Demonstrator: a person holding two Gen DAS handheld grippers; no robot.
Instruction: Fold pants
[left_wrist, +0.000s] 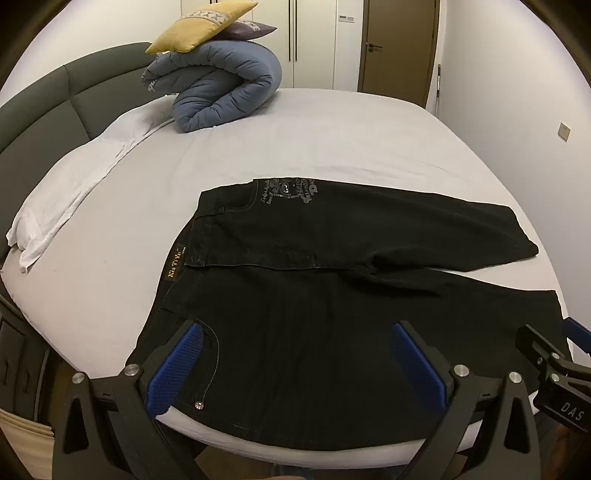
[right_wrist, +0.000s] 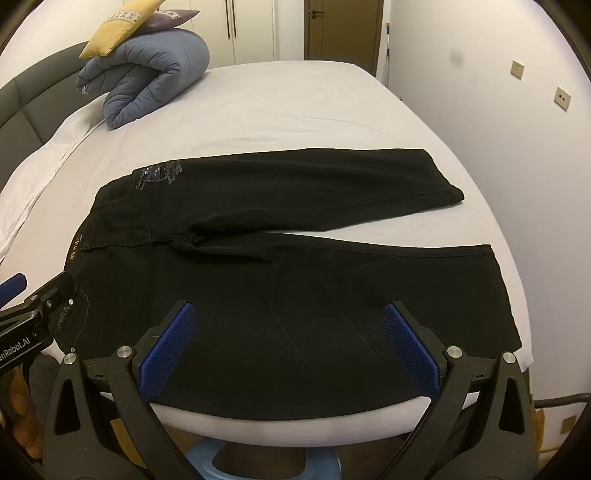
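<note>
Black pants (left_wrist: 295, 325) lie spread flat on the white bed (left_wrist: 332, 140), waistband to the left, both legs running right and splayed apart. They also show in the right wrist view (right_wrist: 295, 288). My left gripper (left_wrist: 295, 332) is open above the near waist and pocket area, holding nothing. My right gripper (right_wrist: 290, 314) is open above the near leg, holding nothing. The right gripper's tip shows at the left view's right edge (left_wrist: 546, 354). The left gripper's tip shows at the right view's left edge (right_wrist: 44, 299).
A rolled blue duvet (left_wrist: 221, 85) with a yellow cushion (left_wrist: 199, 26) sits at the bed's far left. A white pillow (left_wrist: 74, 184) lies by the grey headboard (left_wrist: 37, 110). A wall (right_wrist: 498, 129) runs along the bed's right side. A blue stool (right_wrist: 221, 465) stands below the near edge.
</note>
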